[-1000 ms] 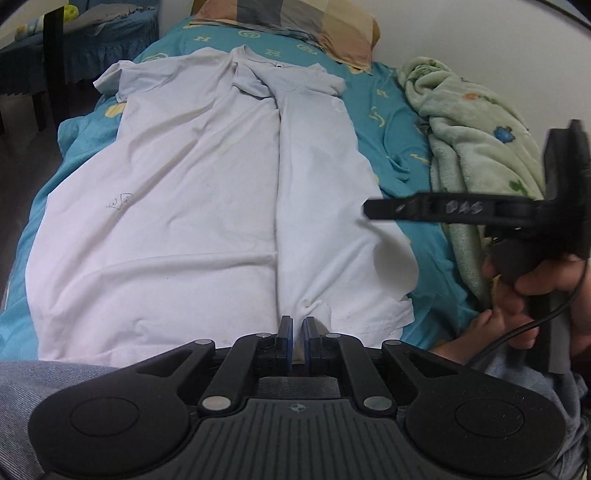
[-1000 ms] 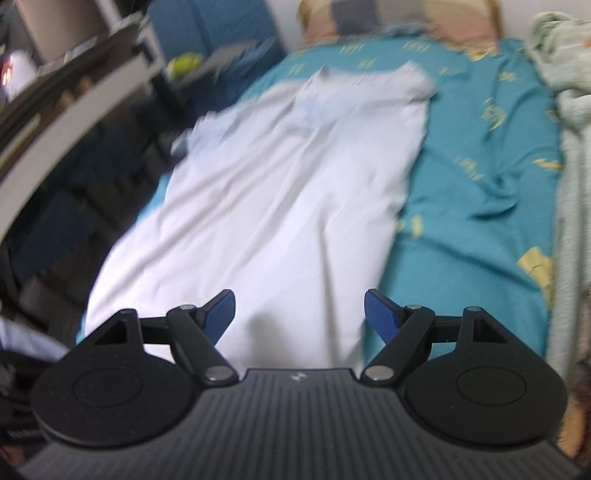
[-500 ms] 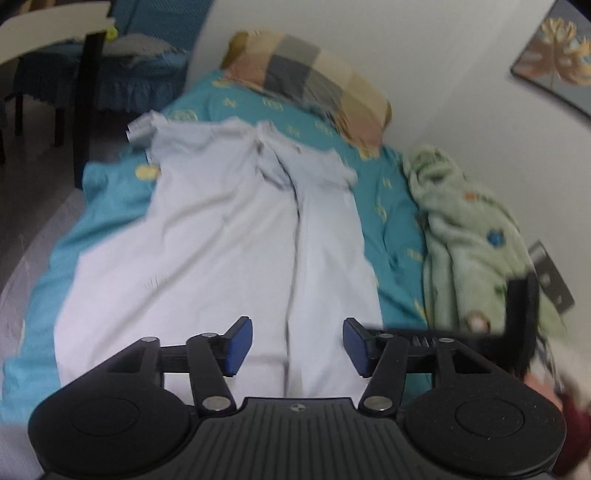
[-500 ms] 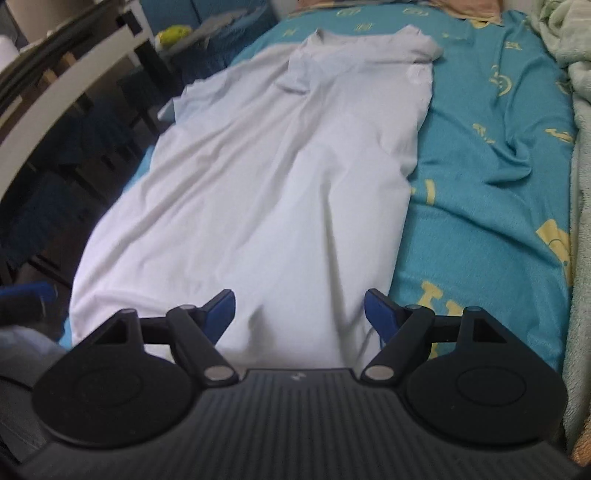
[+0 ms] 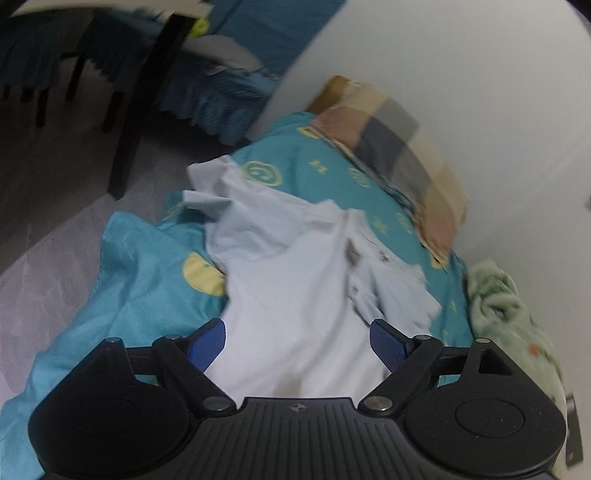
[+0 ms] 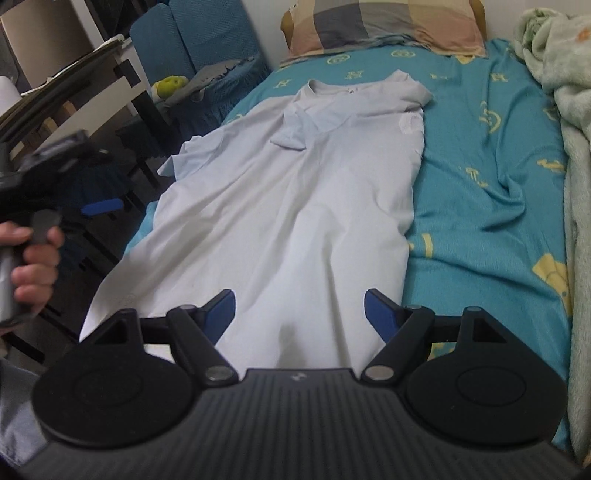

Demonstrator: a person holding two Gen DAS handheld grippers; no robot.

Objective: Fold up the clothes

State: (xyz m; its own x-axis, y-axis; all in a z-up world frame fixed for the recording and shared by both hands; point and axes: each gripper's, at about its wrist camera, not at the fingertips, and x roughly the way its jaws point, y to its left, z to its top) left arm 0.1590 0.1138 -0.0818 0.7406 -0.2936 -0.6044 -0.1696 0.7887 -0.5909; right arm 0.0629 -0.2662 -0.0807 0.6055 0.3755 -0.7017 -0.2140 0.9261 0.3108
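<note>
- White cotton, thin and soft: the polo shirt (image 6: 295,206) lies flat along the teal bedsheet (image 6: 480,155), collar toward the pillow (image 6: 384,26) at 12 o'clock, hem at 6 o'clock near me.
- Its right side is already folded over the middle; the left sleeve (image 6: 192,155) at 10 o'clock is open, close to the bed edge.
- My left gripper (image 5: 297,341) has its jaws opening, with nothing pressed between them; the shirt is only under them.
- My right gripper (image 6: 299,310) stands wide apart above the hem, holding nothing.
- I judge the cloth is light and limp, so it will sag and wrinkle if I lift one point only.
- Best hold, I think: the left sleeve seam at 10 o'clock and the left hem corner at 8 o'clock together.
- The green blanket (image 6: 561,74) at 2 o'clock is well apart.
</note>
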